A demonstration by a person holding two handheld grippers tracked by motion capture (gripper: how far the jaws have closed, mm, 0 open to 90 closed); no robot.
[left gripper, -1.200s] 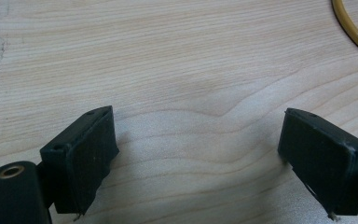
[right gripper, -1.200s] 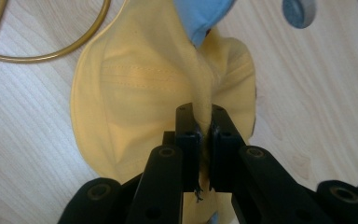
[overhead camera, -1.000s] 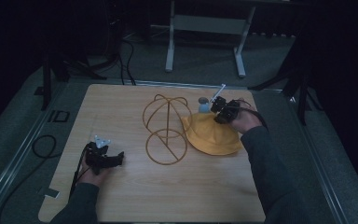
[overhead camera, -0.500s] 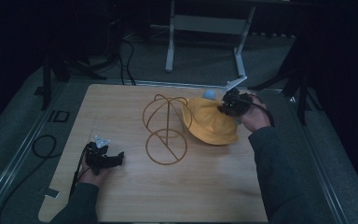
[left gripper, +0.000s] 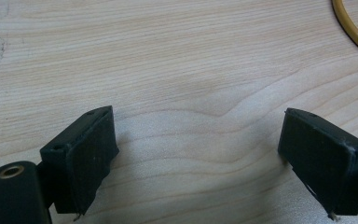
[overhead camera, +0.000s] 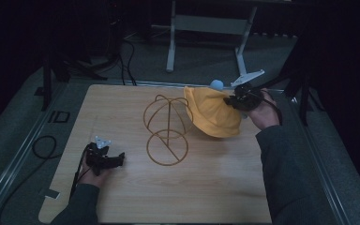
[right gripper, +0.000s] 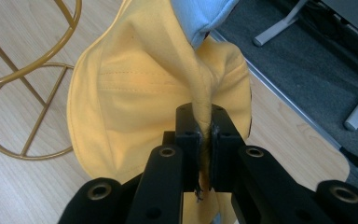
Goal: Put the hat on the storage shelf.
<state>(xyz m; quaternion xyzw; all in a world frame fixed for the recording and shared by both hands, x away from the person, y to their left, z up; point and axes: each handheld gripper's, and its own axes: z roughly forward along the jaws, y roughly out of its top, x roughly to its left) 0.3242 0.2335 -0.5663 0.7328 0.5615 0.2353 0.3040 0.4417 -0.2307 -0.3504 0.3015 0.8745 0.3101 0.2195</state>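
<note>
1. Left gripper (overhead camera: pixel 115 160) rests low on the table (overhead camera: pixel 206 197), jaws spread, nothing between them.
2. Wire stand (overhead camera: pixel 166 129) sits mid-table.
3. Right gripper (overhead camera: pixel 232 101) pinches a fold of the yellow hat (overhead camera: pixel 213 117), lifted beside the stand.

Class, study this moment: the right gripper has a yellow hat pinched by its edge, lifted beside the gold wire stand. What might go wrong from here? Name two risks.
1. The right gripper pinches only a thin fold of the yellow hat, so the fabric may slip out.
2. The hat hangs close to the gold wire stand, which looks light; the hanging fabric might snag and tip it, and the left gripper rests open on the table, not steadying it.
</note>
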